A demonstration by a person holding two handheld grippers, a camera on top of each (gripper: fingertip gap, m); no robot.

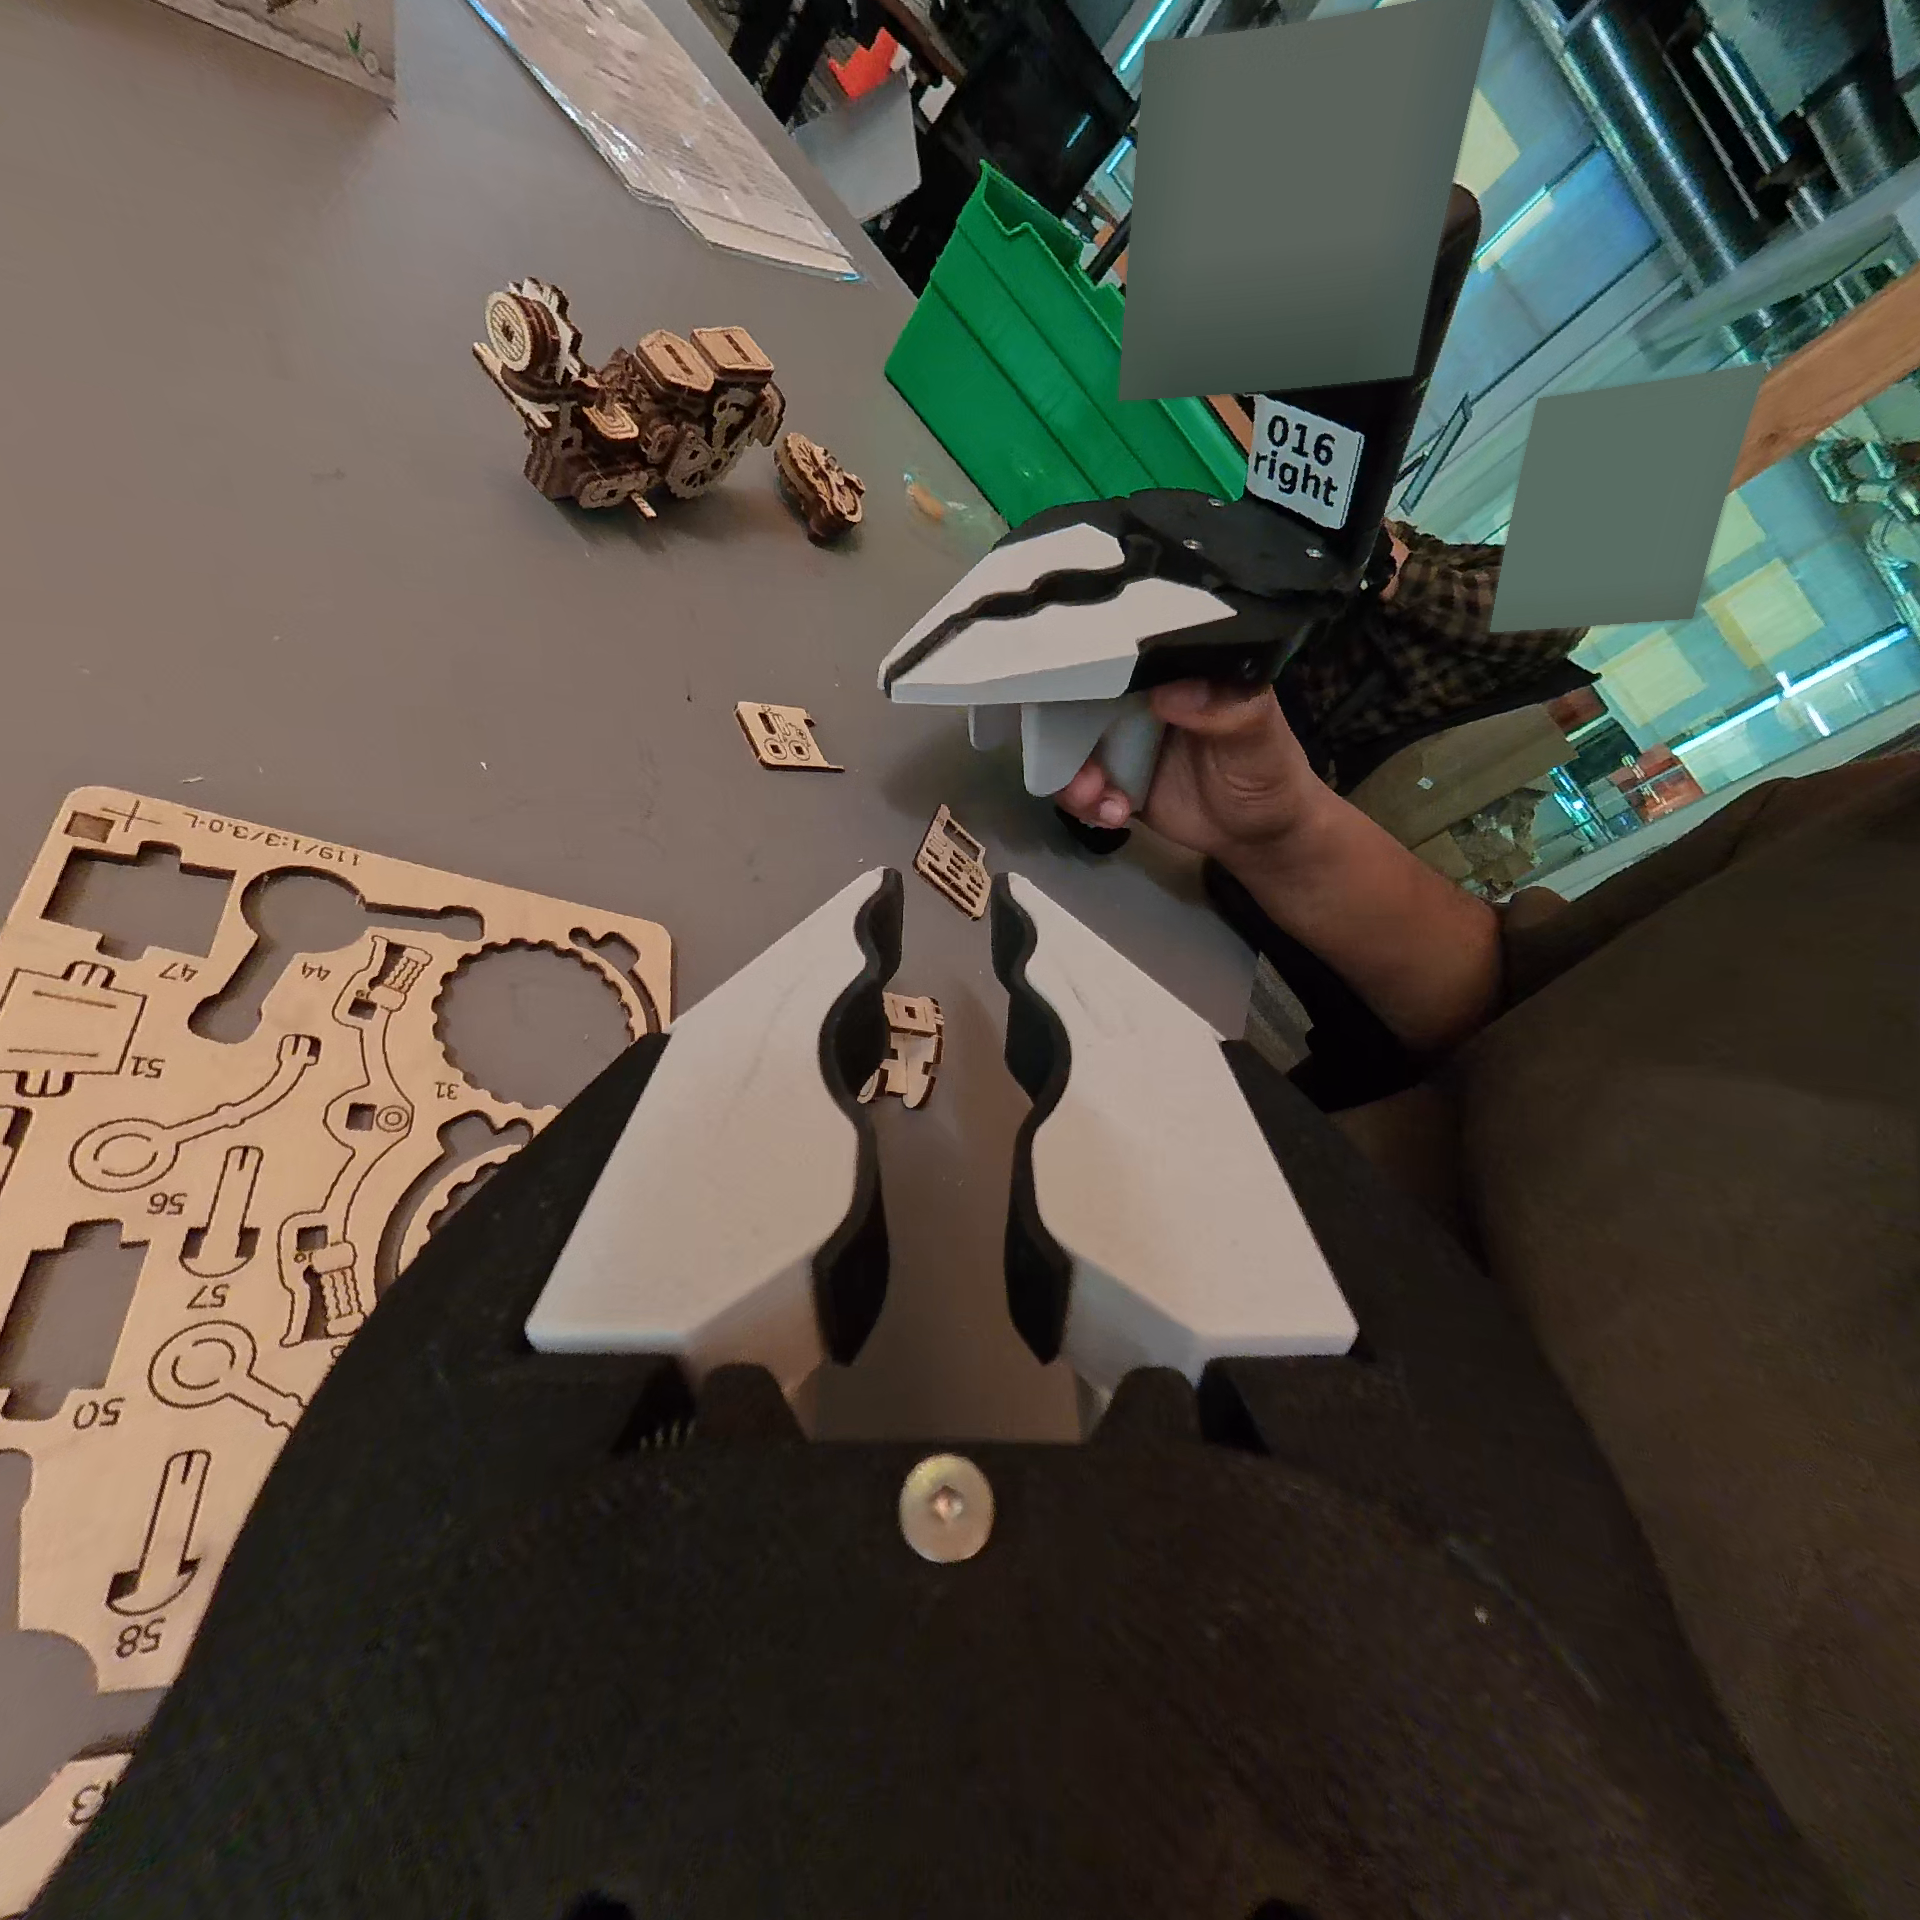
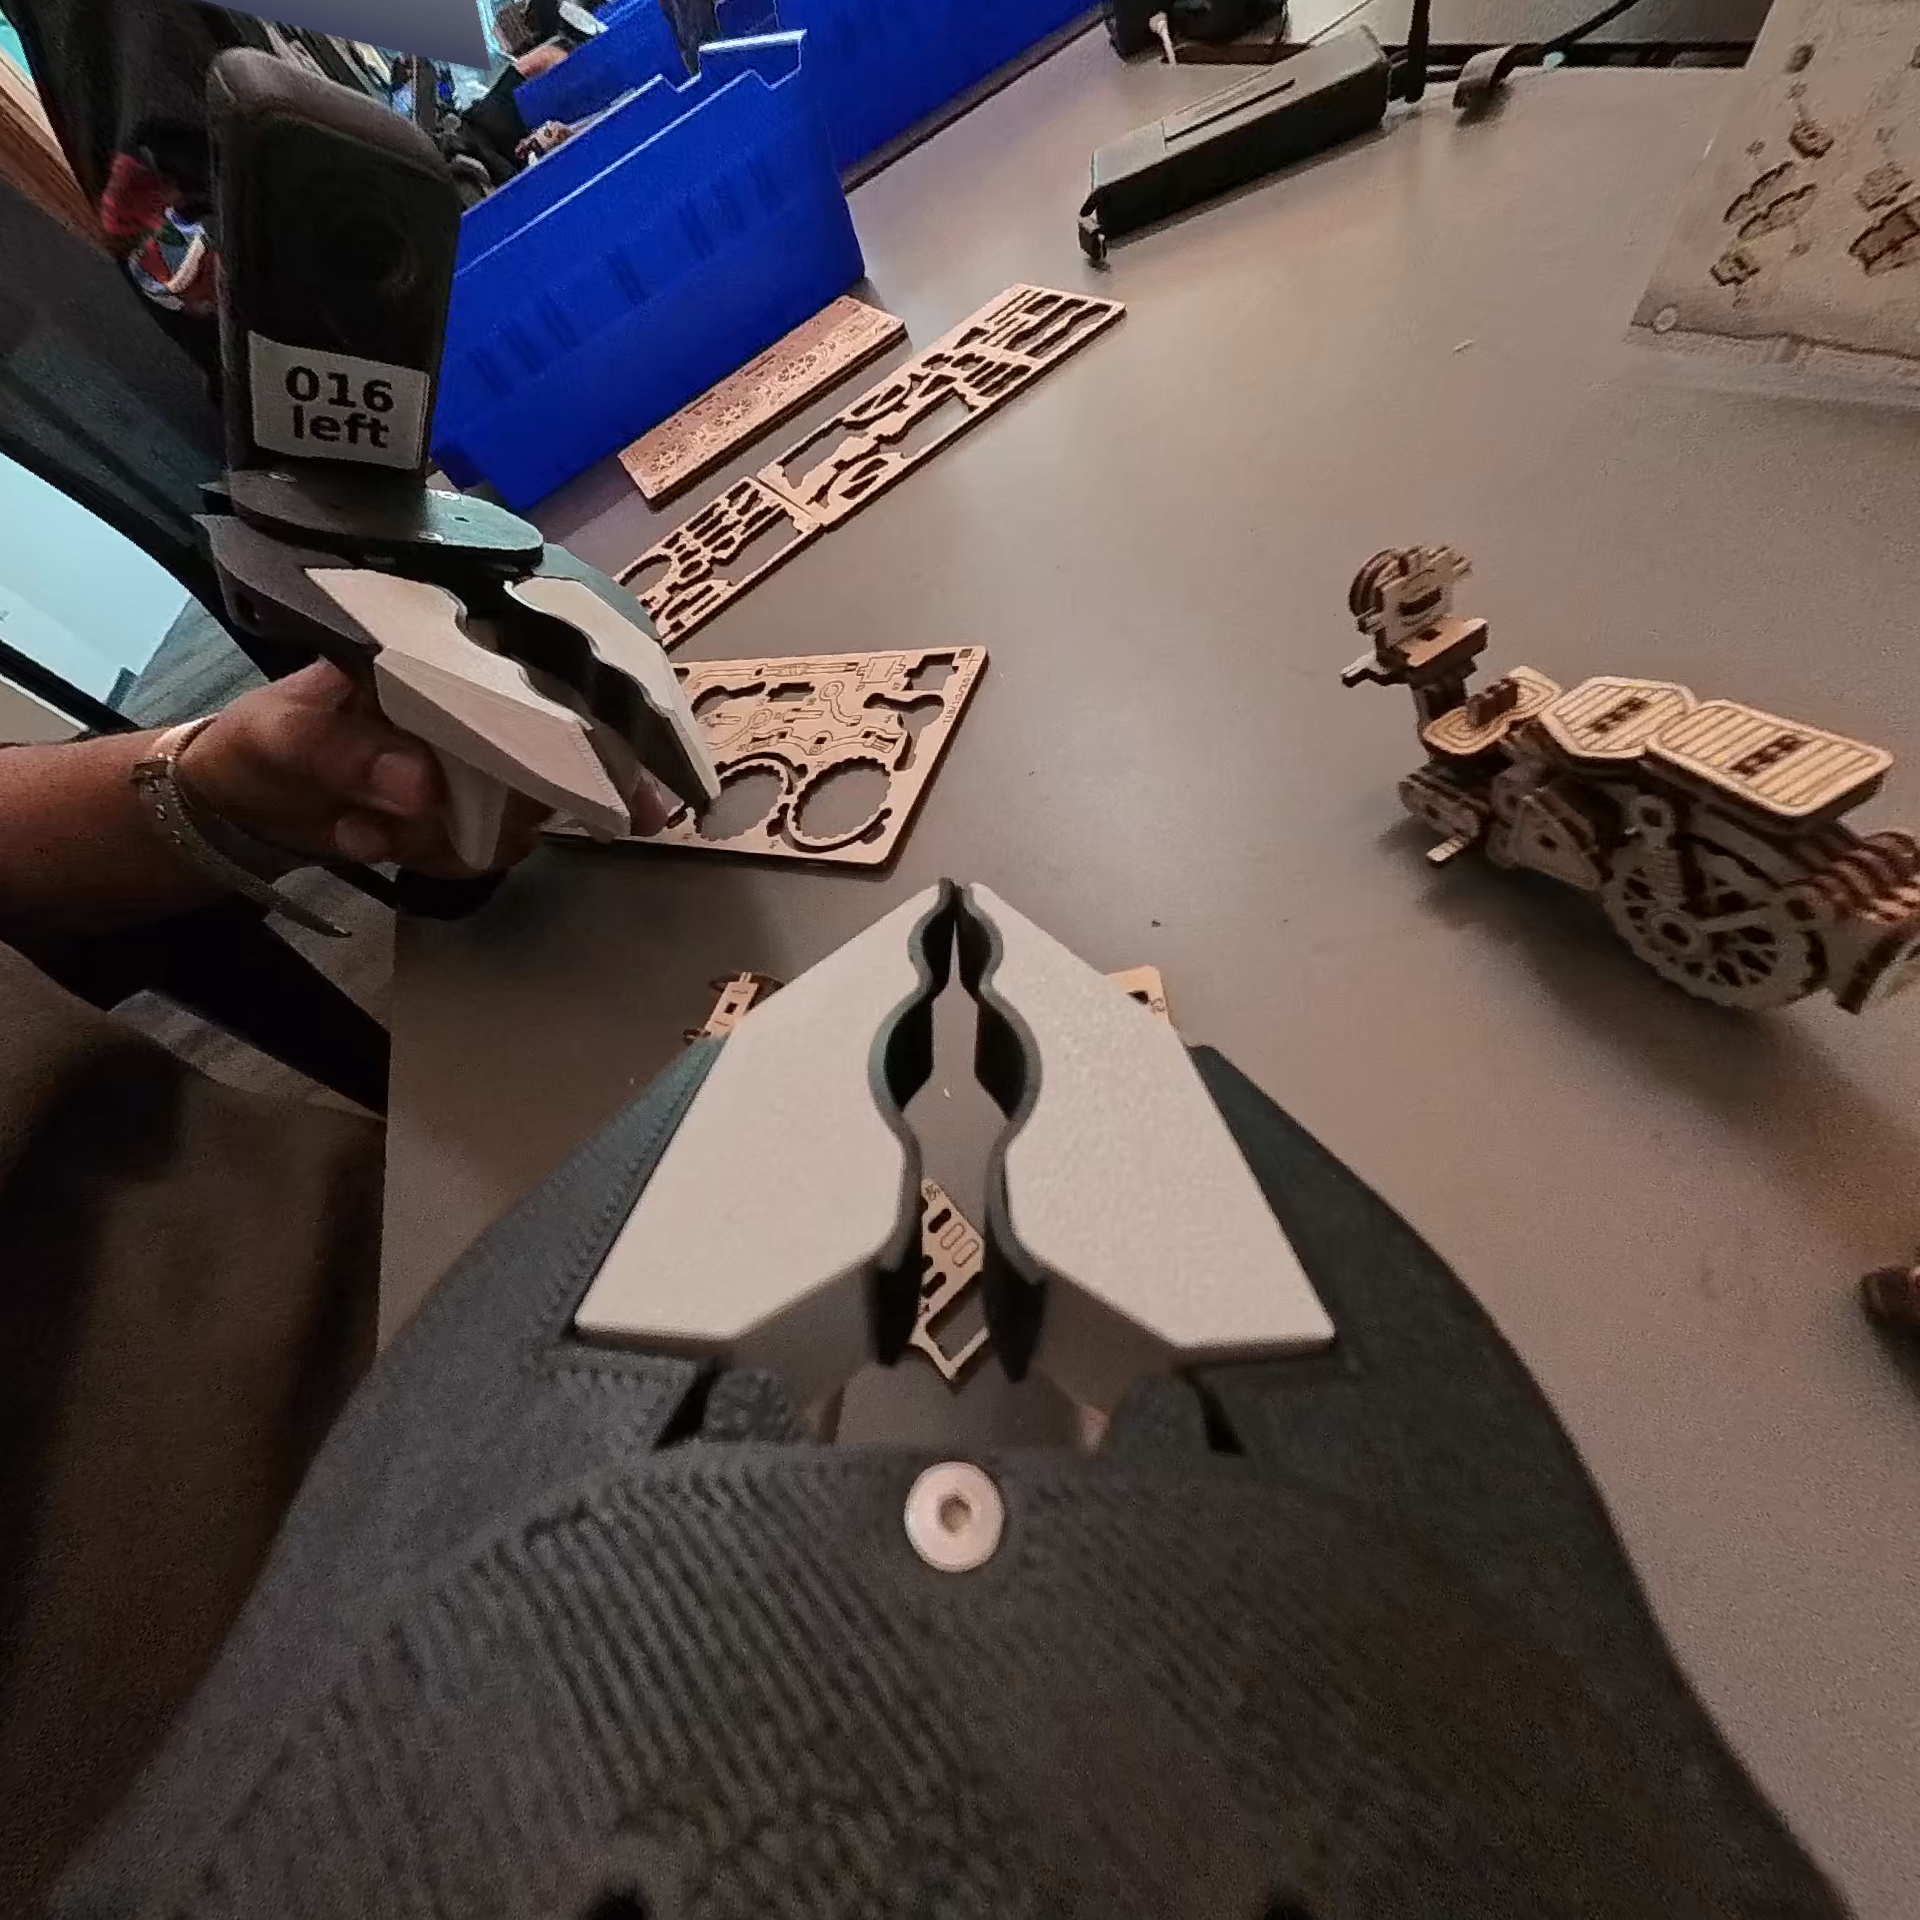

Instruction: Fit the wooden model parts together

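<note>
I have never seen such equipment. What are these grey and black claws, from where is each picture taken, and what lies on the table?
These are not robot arms. A person holds a hand tool with two fingers in each hand, and a camera on each tool looks forward along its fingers.

The left wrist view shows the left gripper, open and empty, above small loose wooden pieces on the grey table. Farther off is the right gripper, held in a hand.

The right wrist view shows the same right gripper close up, shut, holding nothing at the tips.

Also on the table: a partly built wooden motorcycle model, a cut-out wooden sheet, and printed paper sheets.
</note>
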